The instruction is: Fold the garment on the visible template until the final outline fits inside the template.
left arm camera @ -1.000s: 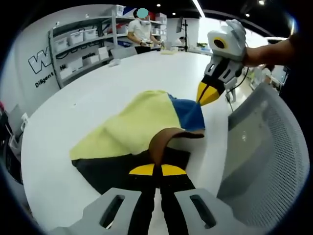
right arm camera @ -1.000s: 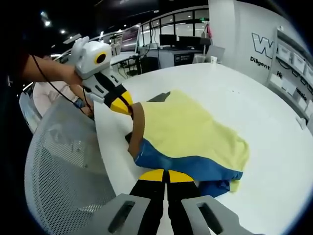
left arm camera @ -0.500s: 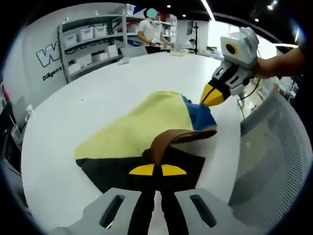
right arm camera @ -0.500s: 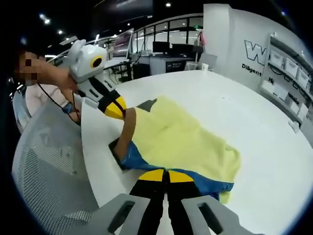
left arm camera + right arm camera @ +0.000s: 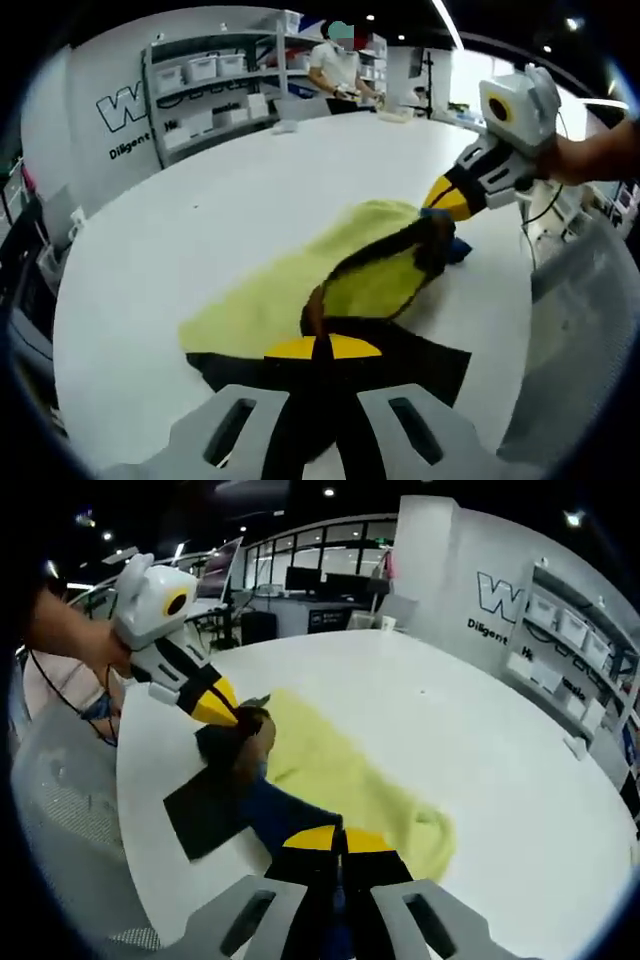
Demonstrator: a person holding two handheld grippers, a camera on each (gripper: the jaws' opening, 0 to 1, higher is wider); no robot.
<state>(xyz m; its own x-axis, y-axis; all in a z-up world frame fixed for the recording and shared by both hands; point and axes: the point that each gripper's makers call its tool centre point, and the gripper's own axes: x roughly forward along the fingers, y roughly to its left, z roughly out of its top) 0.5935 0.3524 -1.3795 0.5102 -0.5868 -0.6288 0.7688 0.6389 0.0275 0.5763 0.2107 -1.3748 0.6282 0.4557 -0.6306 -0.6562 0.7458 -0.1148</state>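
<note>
Your left gripper (image 5: pixel 322 347) has its 2 yellow-tipped jaws pressed shut on the brown edge of the soft yellow, blue and brown cloth garment (image 5: pixel 300 280). Your right gripper (image 5: pixel 341 838) is pinched shut on the garment's blue edge. Between them the cloth is lifted and folding over. The rest lies on the flat black template sheet (image 5: pixel 430 365) and the big round white table (image 5: pixel 200 200). A grey mesh chair (image 5: pixel 590 340) stands beside the table.

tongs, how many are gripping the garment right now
2. The left tongs pinch the garment at its near edge, over the black template. The right tongs pinch its blue end. Both are shut on the cloth.
</note>
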